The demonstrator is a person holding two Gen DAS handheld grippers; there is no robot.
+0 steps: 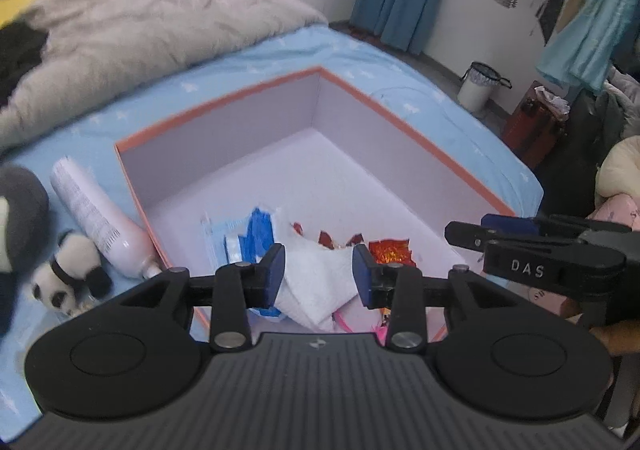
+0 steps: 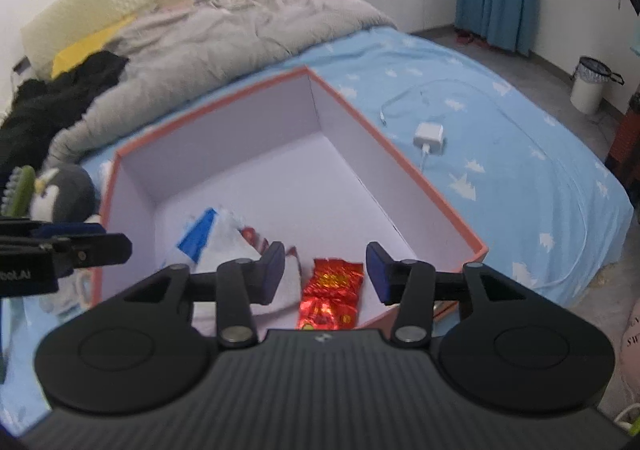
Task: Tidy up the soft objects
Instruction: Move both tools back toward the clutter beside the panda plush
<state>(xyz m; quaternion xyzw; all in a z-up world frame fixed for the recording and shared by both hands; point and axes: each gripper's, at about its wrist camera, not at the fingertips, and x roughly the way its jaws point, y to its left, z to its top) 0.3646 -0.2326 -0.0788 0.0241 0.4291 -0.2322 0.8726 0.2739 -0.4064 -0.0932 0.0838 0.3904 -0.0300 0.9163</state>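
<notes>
While both grippers are hovering over the box:
Box (image 2: pixel 404 174): sitting open on the bed, collecting soft goods.
Contents: one white cloth (image 1: pixel 320 274), one red foil packet (image 2: pixel 332 290), lying at 6 o'clock.
Left gripper (image 1: pixel 319 270): partly open, gripping nothing.
Right gripper (image 2: pixel 326 270): partly open, gripping nothing.
Panda plush (image 1: pixel 68 278): one, waiting at 9 o'clock.

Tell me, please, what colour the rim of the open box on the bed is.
The box rim is orange; the right wrist view shows it best.
</notes>
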